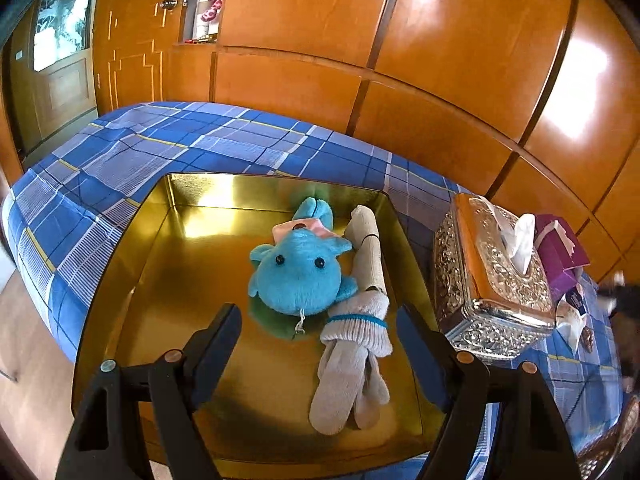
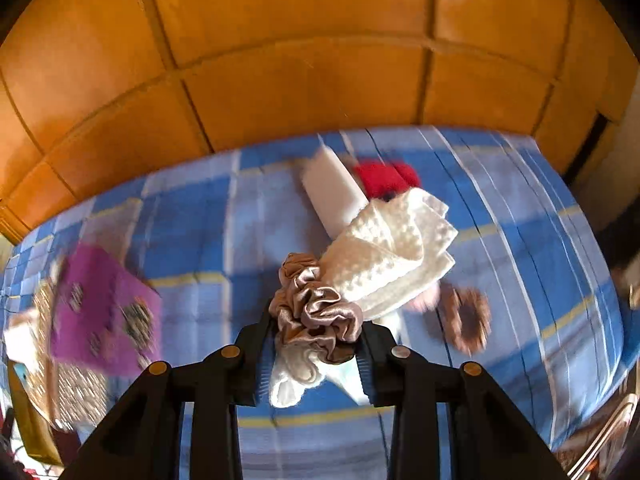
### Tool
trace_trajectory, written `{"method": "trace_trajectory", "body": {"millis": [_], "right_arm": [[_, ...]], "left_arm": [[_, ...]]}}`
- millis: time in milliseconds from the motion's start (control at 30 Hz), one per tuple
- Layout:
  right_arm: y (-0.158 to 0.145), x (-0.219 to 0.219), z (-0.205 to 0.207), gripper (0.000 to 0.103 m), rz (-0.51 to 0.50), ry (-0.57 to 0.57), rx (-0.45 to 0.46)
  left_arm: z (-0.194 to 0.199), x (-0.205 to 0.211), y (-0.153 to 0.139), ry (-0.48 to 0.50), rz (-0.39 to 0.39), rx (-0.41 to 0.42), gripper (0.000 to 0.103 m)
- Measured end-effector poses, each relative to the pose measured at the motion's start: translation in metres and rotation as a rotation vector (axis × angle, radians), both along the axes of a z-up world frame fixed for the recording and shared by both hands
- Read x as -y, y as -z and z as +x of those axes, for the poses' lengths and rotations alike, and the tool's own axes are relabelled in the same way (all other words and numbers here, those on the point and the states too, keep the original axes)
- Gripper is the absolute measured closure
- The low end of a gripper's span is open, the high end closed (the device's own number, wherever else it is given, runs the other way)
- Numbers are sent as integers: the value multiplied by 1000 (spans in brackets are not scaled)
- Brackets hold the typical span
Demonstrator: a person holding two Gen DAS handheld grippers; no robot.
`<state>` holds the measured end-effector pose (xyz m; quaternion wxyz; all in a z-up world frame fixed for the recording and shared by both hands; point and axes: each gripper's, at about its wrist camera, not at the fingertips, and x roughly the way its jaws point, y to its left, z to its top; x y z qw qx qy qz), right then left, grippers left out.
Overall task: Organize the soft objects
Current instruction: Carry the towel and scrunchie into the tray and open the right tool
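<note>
In the left wrist view a gold tin tray (image 1: 168, 208) lies on a blue plaid bed. In it lie a blue plush toy (image 1: 300, 272) and a pair of grey socks (image 1: 356, 356). My left gripper (image 1: 320, 324) is open and empty just above the tray's near part. In the right wrist view my right gripper (image 2: 316, 328) is shut on a beige satin scrunchie (image 2: 316, 308), held above the bed. Beyond it lie a cream cloth (image 2: 396, 252), a white block (image 2: 332, 192), a red fuzzy item (image 2: 384, 178) and a brown scrunchie (image 2: 466, 318).
A silver tissue box (image 1: 492, 276) stands right of the tray, with a purple packet (image 1: 560, 252) behind it. The purple packet (image 2: 104, 308) also shows at the left of the right wrist view. Orange wooden wardrobe panels (image 1: 400, 60) rise behind the bed.
</note>
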<state>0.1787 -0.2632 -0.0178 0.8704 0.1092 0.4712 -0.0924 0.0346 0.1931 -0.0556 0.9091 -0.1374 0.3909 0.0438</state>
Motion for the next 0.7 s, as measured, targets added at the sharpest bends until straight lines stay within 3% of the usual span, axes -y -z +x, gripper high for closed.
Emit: {"method": "trace_trajectory", "body": {"millis": [167, 400, 533, 700], "right_arm": [[-24, -21, 52, 69, -10, -75, 41], [-58, -87, 93, 69, -21, -226, 106], [-75, -138, 96, 69, 19, -368, 149], [-84, -214, 67, 69, 39, -629, 177]], "left_arm": [[-6, 0, 0, 5, 2, -3, 23], [-14, -6, -3, -2, 14, 2, 23], [-18, -12, -6, -21, 22, 12, 23], [-22, -25, -7, -64, 30, 12, 23]]}}
